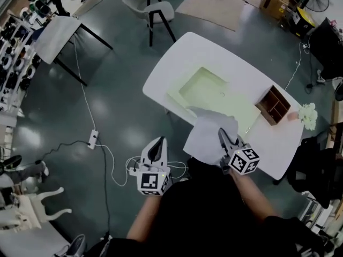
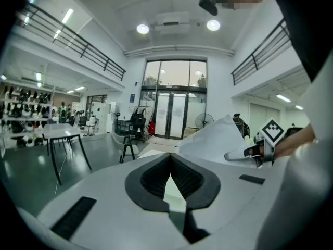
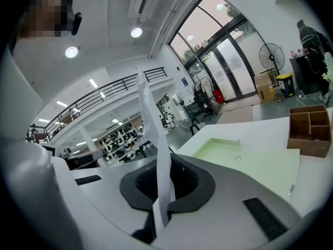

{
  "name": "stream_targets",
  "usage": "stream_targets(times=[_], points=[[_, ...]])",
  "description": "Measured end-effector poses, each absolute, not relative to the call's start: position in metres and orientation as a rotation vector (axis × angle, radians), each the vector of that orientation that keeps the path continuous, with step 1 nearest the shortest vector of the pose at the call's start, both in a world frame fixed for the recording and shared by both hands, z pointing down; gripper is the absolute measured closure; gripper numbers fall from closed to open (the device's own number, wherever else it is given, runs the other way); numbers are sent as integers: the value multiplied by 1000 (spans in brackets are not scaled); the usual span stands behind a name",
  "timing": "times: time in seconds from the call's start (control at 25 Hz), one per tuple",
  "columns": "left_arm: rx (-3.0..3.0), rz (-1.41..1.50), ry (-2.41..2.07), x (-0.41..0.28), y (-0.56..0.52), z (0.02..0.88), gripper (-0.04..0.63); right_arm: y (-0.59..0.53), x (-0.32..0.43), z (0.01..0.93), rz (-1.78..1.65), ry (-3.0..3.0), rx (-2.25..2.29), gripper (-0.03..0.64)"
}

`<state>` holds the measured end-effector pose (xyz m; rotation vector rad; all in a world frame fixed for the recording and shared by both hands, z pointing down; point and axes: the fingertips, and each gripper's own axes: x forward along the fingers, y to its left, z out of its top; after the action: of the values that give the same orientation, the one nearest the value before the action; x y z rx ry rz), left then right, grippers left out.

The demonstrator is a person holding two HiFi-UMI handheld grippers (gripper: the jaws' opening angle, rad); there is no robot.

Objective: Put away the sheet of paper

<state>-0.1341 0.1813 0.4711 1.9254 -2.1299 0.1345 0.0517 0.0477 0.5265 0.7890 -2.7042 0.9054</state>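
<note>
The sheet of paper (image 1: 206,138) is white and hangs over the near edge of the white table (image 1: 187,52). My right gripper (image 1: 221,133) is shut on its right side. In the right gripper view the paper (image 3: 151,124) stands up edge-on as a thin strip between the closed jaws of my right gripper (image 3: 164,163). My left gripper (image 1: 156,142) hangs over the floor, left of the sheet and apart from it, jaws together with nothing in them. From the left gripper view the paper (image 2: 213,137) and the right gripper (image 2: 234,155) show off to the right.
A pale green mat (image 1: 214,95) lies on the table. A wooden divided box (image 1: 273,105) and white flowers (image 1: 308,114) sit at the table's right end. A chair (image 1: 153,9) stands beyond it. A power strip (image 1: 93,139) with cables lies on the floor at left.
</note>
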Motion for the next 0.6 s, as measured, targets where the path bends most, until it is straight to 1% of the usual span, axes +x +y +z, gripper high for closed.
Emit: stream_targets(times=[0.08,0.32,0.6], points=[[1984,175,-2094,-126,156,470,592,30,58,531,915,-2689,814,618],[2038,165,-2024,-121,96,471,592,-17,73,546,1006,-2651,884,618],[2056,235,-2022,-119,55,472,592,-58,88,569,1071,-2596,947,618]])
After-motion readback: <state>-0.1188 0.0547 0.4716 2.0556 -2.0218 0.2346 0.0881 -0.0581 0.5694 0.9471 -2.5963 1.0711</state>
